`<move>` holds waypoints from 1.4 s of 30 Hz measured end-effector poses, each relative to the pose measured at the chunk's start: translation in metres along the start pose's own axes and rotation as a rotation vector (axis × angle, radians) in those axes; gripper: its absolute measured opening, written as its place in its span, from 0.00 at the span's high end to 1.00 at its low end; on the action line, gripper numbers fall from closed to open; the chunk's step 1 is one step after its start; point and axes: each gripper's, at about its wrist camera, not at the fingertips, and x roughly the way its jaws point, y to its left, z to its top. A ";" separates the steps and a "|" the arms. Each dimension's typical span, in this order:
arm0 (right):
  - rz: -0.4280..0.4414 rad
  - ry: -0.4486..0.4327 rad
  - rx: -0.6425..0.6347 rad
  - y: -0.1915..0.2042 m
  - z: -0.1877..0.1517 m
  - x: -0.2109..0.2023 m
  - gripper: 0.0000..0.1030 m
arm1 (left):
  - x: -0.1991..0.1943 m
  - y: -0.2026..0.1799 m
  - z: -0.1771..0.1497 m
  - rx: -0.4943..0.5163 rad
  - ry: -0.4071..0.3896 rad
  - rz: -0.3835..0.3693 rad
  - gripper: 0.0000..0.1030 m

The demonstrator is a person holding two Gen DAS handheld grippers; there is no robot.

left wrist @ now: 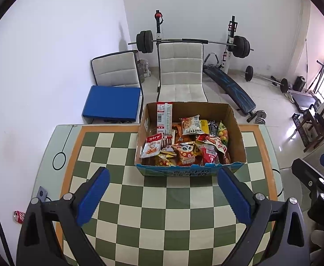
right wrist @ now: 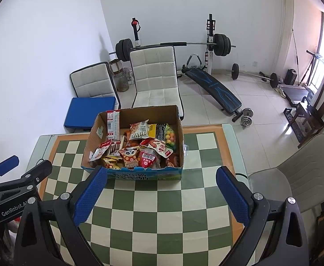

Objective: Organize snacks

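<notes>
1. One checkered surface carries everything; its squares in front of the cardboard box show nothing lying on them, so there is working room there.
2. Cardboard box sits at the far middle of the surface, top open, flaps out of the way, so contents can be reached from above.
3. All snacks seen are inside the box, piled loose and overlapping, not sorted. A tall red-white pack leans upright against the box's far-left wall; a panda-print bag lies near the box's front wall; a cookie bag lies toward the box's back. Fits either a pile waiting to be sorted out or snacks gathered in — cannot tell which.
4. Left gripper hovers just in front of the box, fingers spread wide, holding nothing; aimed at the box's front wall.
5. Right gripper also just in front of the box, fingers wide apart, nothing between them; side by side with the left.
6. Red can lies far left of the box, off the surface edge, apparently on the floor.
</notes>
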 end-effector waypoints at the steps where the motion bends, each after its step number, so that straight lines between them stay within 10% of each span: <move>1: 0.001 0.000 -0.001 0.000 0.000 0.000 0.02 | 0.000 0.000 0.000 0.000 0.000 0.000 0.03; 42: 0.006 0.011 0.011 0.001 -0.007 -0.001 0.02 | -0.008 0.000 -0.001 -0.010 0.024 -0.030 0.03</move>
